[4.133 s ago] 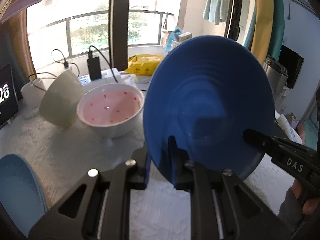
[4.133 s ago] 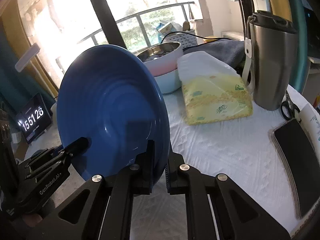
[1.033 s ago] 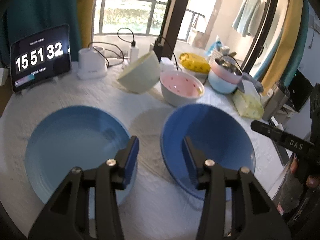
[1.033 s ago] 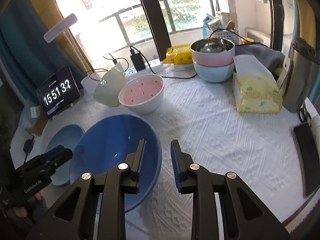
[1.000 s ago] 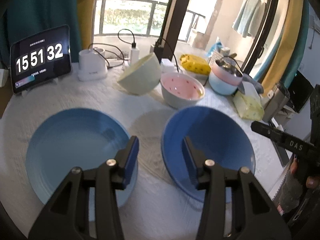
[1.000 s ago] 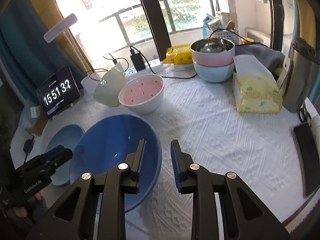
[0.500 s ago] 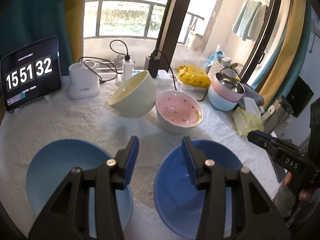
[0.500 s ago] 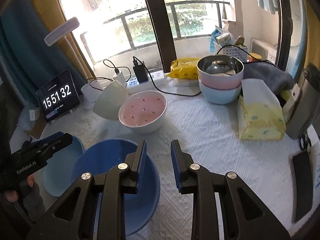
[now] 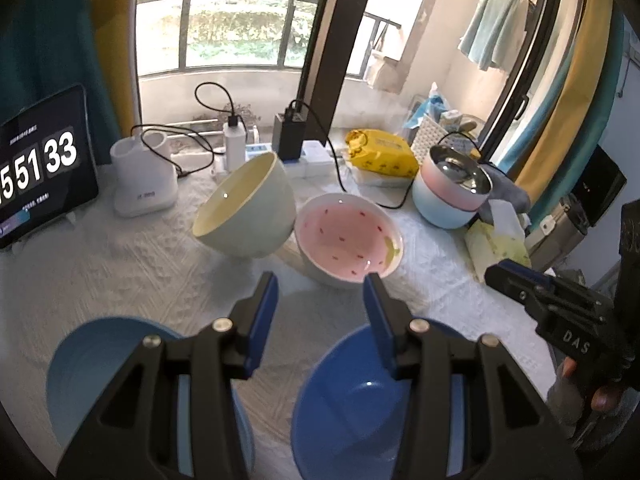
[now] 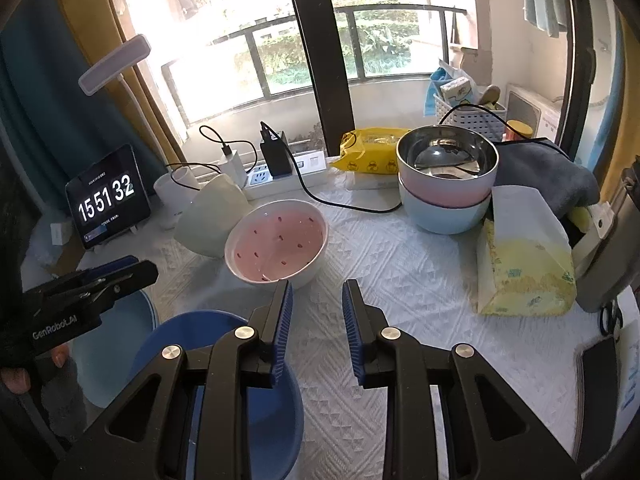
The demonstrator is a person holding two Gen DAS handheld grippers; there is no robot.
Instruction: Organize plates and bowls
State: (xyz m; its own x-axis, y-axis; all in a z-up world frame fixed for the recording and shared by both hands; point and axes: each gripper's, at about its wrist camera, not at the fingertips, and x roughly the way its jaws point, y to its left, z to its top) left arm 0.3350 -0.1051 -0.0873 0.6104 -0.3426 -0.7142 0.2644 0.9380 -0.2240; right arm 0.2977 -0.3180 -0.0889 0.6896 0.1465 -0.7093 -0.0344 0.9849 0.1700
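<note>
Right gripper [image 10: 316, 292], jaws just opening, empty above dark blue plate [image 10: 224, 396].

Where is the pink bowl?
In the left wrist view, the pink bowl stands mid-table, right of the tipped cream bowl and behind the dark blue plate.

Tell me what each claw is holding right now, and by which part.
Nothing. The left claw and right claw are both open and empty; the dark blue plate lies on the table.
</note>
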